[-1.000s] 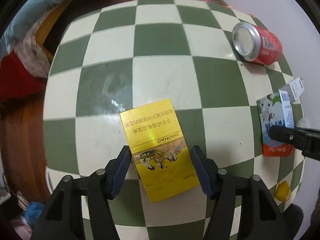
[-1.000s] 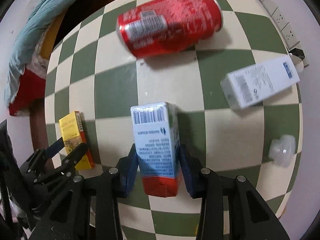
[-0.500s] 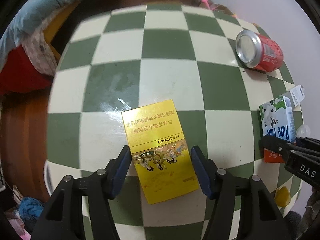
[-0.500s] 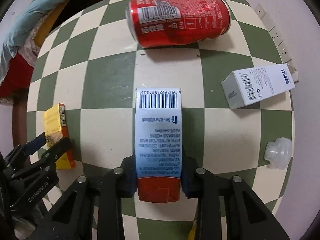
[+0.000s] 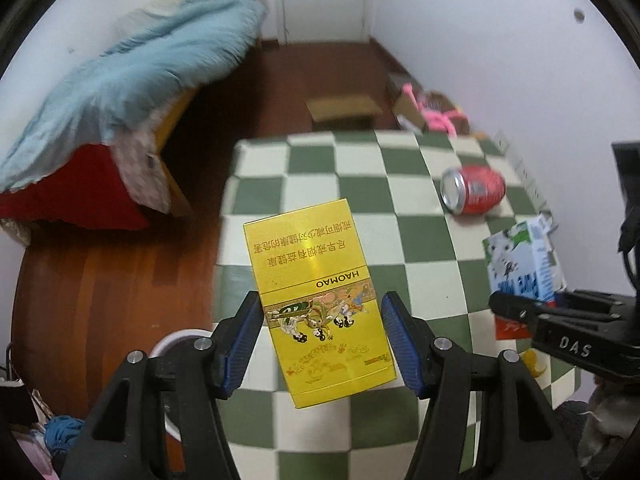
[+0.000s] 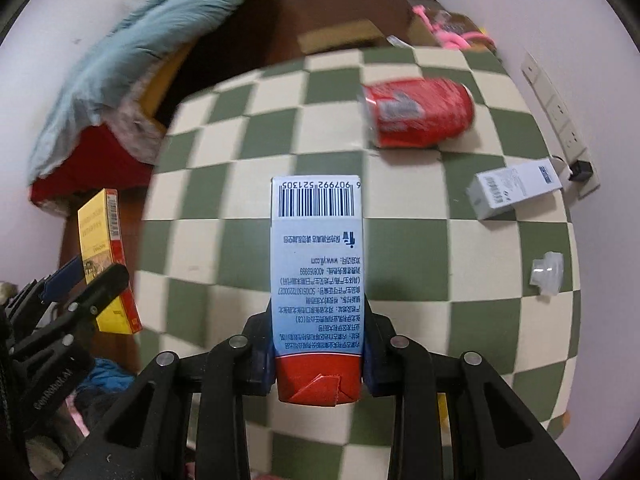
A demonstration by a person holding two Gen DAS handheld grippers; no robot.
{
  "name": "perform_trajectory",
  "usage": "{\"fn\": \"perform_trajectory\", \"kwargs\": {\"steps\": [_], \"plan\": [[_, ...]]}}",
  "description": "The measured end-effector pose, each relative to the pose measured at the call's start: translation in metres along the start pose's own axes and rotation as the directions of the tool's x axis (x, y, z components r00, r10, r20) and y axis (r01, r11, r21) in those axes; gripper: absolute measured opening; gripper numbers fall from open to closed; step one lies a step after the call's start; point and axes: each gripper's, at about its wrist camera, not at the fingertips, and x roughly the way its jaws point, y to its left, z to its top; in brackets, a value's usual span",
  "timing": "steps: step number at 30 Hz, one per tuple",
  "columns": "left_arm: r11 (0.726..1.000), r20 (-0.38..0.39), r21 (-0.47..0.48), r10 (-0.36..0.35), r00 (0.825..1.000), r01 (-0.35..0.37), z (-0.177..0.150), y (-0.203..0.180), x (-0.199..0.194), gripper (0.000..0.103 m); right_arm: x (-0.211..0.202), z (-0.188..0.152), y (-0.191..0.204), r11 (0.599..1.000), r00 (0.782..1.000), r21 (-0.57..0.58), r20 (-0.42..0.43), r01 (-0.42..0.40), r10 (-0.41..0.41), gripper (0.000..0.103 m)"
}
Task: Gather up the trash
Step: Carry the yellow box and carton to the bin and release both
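My left gripper (image 5: 322,308) is shut on a yellow cigarette pack (image 5: 308,256), held in the air over the near edge of the green-and-cream checkered table (image 5: 340,184). My right gripper (image 6: 318,332) is shut on a blue-and-white milk carton (image 6: 316,248) with a red base, also lifted off the table. The right wrist view shows the left gripper (image 6: 80,280) and its yellow pack (image 6: 100,232) at the left. The left wrist view shows the right gripper (image 5: 560,320) with the carton (image 5: 520,264) at the right. A red soda can (image 6: 420,114) lies on its side on the table.
A white box (image 6: 516,190) and a clear plastic cap (image 6: 546,274) lie near the table's right edge, by a power strip (image 6: 560,116) on the wall. A bed with a blue blanket (image 5: 140,68) stands left. A white round rim (image 5: 176,340) shows below the table's edge.
Both grippers have risen from the table, lifting the yellow pack and the milk carton. The right jaws closed onto the carton. Both views now tilt up toward the room.
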Motion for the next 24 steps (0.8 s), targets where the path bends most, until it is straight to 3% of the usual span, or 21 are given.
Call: {"fn": "perform_trajectory", "kwargs": {"steps": [7, 14, 19, 24], "plan": [[0.996, 0.098, -0.064, 0.075, 0.992, -0.069, -0.018, 0.067, -0.068, 0.058, -0.037, -0.021, 0.092, 0.986, 0.988, -0.087, 0.048, -0.14, 0.144, 0.033], [0.976, 0.068, -0.179, 0.134, 0.989, -0.12, -0.055, 0.145, -0.077, 0.058, -0.025, -0.047, 0.19, 0.95, 0.967, -0.186, -0.01, -0.251, 0.254, 0.033], [0.944, -0.055, -0.324, 0.045, 0.997, -0.06, -0.093, 0.209, -0.034, 0.058, 0.023, -0.065, 0.25, 0.935, 0.96, -0.222, -0.114, -0.275, 0.256, 0.033], [0.901, -0.168, -0.434, -0.101, 0.981, 0.019, -0.12, 0.251, 0.029, 0.058, 0.084, -0.075, 0.283, 0.939, 0.956, -0.231, -0.208, -0.254, 0.208, 0.033]]}}
